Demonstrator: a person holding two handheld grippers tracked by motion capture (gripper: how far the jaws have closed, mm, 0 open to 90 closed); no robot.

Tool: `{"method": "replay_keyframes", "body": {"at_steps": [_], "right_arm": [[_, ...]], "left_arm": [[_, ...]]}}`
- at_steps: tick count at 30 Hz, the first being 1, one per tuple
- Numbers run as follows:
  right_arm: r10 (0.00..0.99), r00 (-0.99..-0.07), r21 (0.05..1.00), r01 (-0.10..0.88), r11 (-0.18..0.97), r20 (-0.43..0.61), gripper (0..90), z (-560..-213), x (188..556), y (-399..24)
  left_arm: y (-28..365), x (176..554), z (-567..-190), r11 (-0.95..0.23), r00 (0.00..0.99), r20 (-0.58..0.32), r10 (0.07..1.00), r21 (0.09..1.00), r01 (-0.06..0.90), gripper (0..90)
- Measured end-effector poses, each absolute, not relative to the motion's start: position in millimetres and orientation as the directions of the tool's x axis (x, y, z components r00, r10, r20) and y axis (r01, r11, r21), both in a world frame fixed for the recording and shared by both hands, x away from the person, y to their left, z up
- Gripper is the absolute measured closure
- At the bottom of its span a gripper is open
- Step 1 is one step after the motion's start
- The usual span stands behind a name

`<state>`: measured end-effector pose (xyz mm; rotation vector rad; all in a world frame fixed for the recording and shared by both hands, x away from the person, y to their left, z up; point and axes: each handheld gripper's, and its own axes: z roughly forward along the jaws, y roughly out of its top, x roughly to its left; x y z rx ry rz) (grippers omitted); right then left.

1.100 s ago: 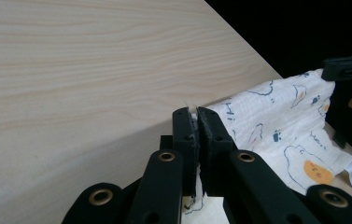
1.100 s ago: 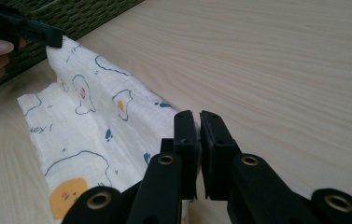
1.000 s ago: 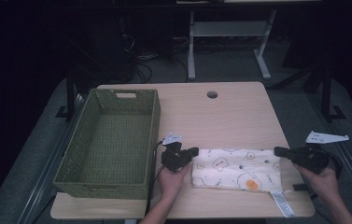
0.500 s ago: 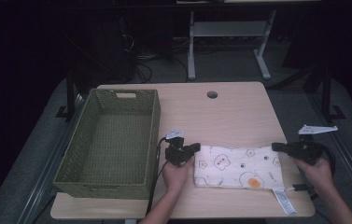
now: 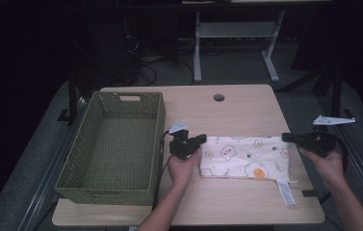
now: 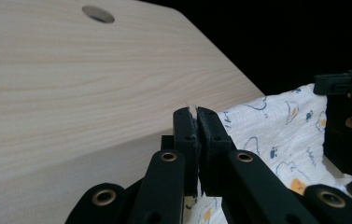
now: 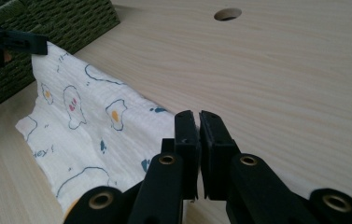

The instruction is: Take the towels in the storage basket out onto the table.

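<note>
A white cloth [image 5: 246, 156] printed with fried eggs is stretched between my two grippers over the wooden table [image 5: 246, 108]. My left gripper [image 5: 202, 139] is shut on its far left corner, next to the basket. In the left gripper view the jaws [image 6: 197, 112] are pressed together and the cloth [image 6: 281, 126] runs off to their right. My right gripper [image 5: 285, 137] is shut on the far right corner. In the right gripper view its jaws [image 7: 198, 116] pinch the cloth [image 7: 94, 121] at its edge. The cloth's near edge rests on the table, with a white label [image 5: 286, 191] trailing from it.
A green woven basket [image 5: 73, 168] stands empty on the left of the table, close to my left hand. A round cable hole [image 5: 218, 97] is at the far middle. Beyond the table are a white stand [image 5: 232, 33] and dark floor.
Both grippers have moved away from the person and slightly up, carrying the cloth's far edge with them. The cloth now lies farther up the table and is pulled straighter.
</note>
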<state>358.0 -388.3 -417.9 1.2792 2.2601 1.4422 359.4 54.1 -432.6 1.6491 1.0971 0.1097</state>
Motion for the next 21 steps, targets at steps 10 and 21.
{"method": "replay_keyframes", "body": {"at_steps": [10, 21], "right_arm": [[0.714, -0.652, 0.833, 0.524, 0.179, 0.256, 85.8, -412.2, 344.9, -386.0], [0.703, -0.681, 0.846, 0.485, 0.221, 0.207, 85.4, -416.6, 320.0, -382.3]], "left_arm": [[55.3, 348.8, -429.7, -0.006, 0.611, -0.413, 0.675, 0.826, 0.564, 87.6], [55.3, 326.1, -438.4, -0.091, 0.655, -0.335, 0.677, 0.845, 0.526, 87.4]]}}
